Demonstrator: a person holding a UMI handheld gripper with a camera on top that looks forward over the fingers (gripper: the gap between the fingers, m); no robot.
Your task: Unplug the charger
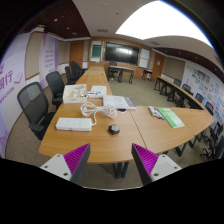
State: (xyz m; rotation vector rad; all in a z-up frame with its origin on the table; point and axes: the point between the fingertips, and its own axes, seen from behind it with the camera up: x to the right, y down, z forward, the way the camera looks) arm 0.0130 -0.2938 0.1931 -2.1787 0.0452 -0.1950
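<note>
A white power strip [73, 124] lies on the near left part of the wooden table [120, 142]. A white cable [96, 111] loops from it across the table toward a small dark round thing [114, 128]; I cannot make out the charger itself. My gripper [112, 162] is open and empty, well back from the table's near edge, with a purple pad on the left finger [78, 160] and on the right finger [146, 161]. Nothing stands between them.
A white box [118, 102] and papers sit mid-table, a green booklet [172, 118] and pen to the right. Black office chairs [34, 102] line the left side. More tables and chairs run back toward a dark screen [122, 53].
</note>
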